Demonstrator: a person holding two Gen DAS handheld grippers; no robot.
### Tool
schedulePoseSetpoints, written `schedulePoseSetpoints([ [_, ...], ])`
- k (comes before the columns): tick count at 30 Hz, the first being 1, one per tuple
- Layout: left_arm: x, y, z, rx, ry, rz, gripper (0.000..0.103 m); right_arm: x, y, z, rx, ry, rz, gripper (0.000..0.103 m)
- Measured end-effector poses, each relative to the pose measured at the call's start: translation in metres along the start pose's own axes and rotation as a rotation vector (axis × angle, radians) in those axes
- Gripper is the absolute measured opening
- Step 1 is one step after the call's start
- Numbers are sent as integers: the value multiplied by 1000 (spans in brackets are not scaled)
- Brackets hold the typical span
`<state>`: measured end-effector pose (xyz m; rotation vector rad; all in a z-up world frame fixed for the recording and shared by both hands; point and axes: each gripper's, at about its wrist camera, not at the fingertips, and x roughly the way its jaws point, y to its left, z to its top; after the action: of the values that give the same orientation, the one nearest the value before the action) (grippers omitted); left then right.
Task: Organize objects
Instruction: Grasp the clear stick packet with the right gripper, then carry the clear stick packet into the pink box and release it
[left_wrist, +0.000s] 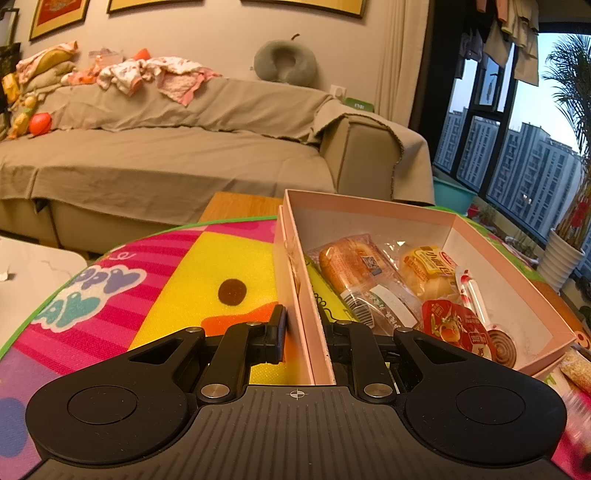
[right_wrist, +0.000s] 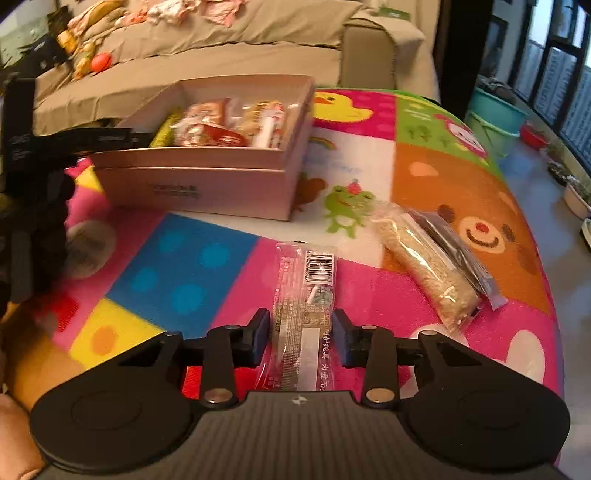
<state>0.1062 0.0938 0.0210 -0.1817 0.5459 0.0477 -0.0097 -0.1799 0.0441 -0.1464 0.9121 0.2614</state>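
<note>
While the left gripper (left_wrist: 303, 325) straddled the near-left wall of the pink box (left_wrist: 509, 269), one finger sat outside and one inside, jaws spread w/ the wall between them; whether the pads actually pressed it I couldn't tell. Box was open on the colourful play mat (left_wrist: 184, 273), sitting on what looked like its own lid. Inside: a wrapped bread roll (left_wrist: 354, 266) at left, a yellow-label bun pkt (left_wrist: 428, 269) to its right, a red jelly cup (left_wrist: 454, 325) nearer, a candy-cane stick (left_wrist: 471, 291) and a swirl lollipop (left_wrist: 502, 347) at the near-right corner, plus a green-yellow pkt (left_wrist: 325, 295) along the left wall.

Right gripper (right_wrist: 301, 336) was spread around a clear-wrapped snack bar (right_wrist: 306, 291) lying on the mat, pads just beside it, not pinching. To its right lay a grainy snack bar (right_wrist: 424, 266) touching a dark pkt (right_wrist: 454, 251)
</note>
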Motion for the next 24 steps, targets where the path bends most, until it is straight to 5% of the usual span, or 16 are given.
schedulePoseSetpoints([
  [9, 0, 0, 0, 0, 0, 0, 17, -87, 25, 78, -81, -267, 51, 36],
  [14, 0, 0, 0, 0, 0, 0, 17, -97, 42, 130, -66, -379, 134, 36],
  [18, 0, 0, 0, 0, 0, 0, 17, -65, 54, 157, -24, -330, 214, 36],
  [24, 0, 0, 0, 0, 0, 0, 17, -11, 65, 168, 2, -233, 202, 36],
])
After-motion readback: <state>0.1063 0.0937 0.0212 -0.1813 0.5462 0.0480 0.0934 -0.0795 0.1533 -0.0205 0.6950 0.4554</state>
